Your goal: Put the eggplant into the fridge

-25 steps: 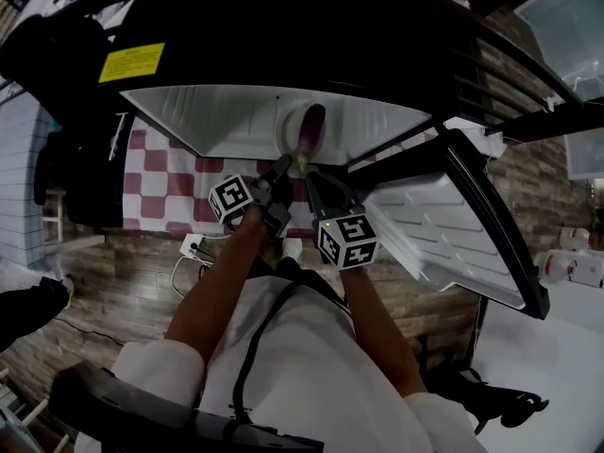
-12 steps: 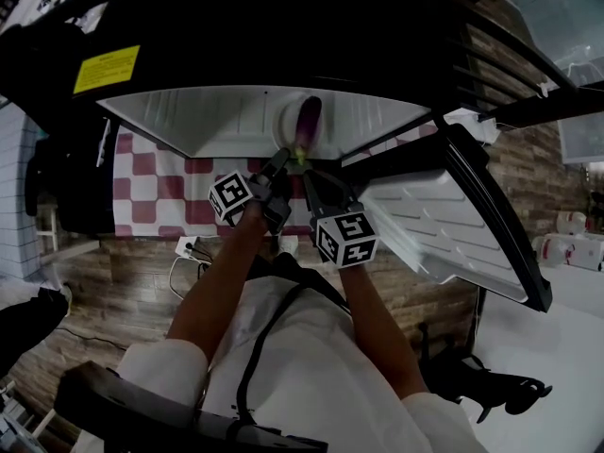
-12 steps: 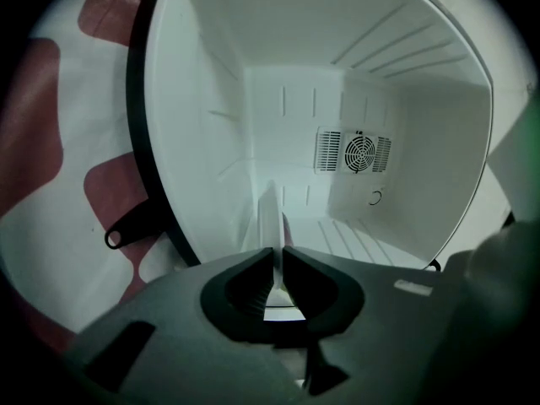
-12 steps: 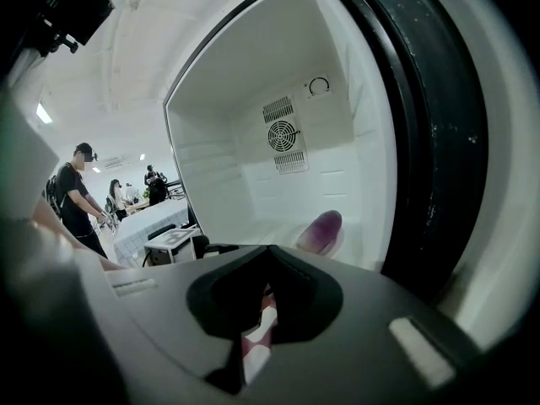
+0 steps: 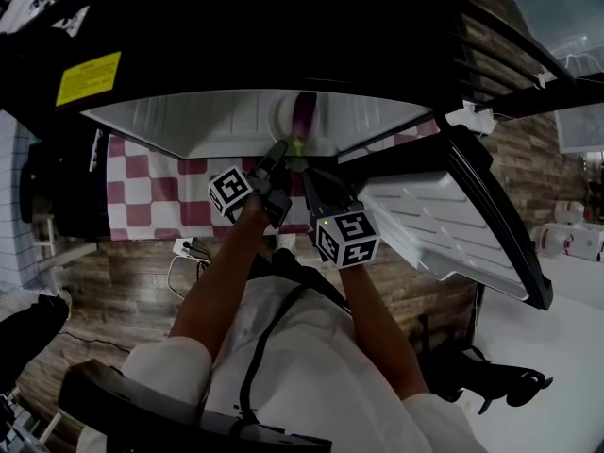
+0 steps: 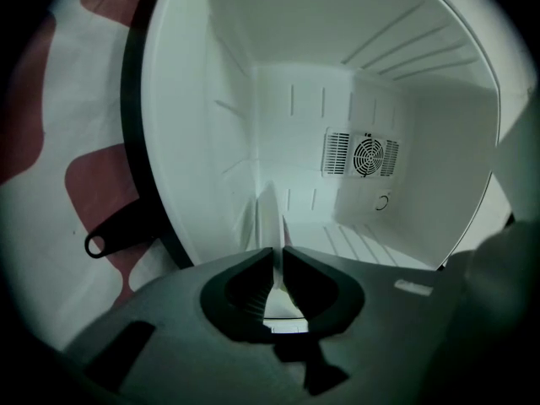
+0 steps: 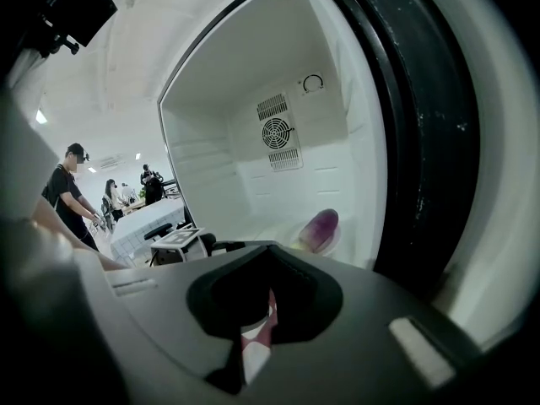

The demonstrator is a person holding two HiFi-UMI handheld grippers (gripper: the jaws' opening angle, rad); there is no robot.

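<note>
Left tool (image 6: 278, 253), right tool (image 7: 268, 295): closed, empty

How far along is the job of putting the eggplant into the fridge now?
Done: the eggplant lies on a plate inside the open fridge. In hand: the left gripper seems to pinch the plate's rim; the right gripper is empty. Remaining: release the plate and draw back.
</note>
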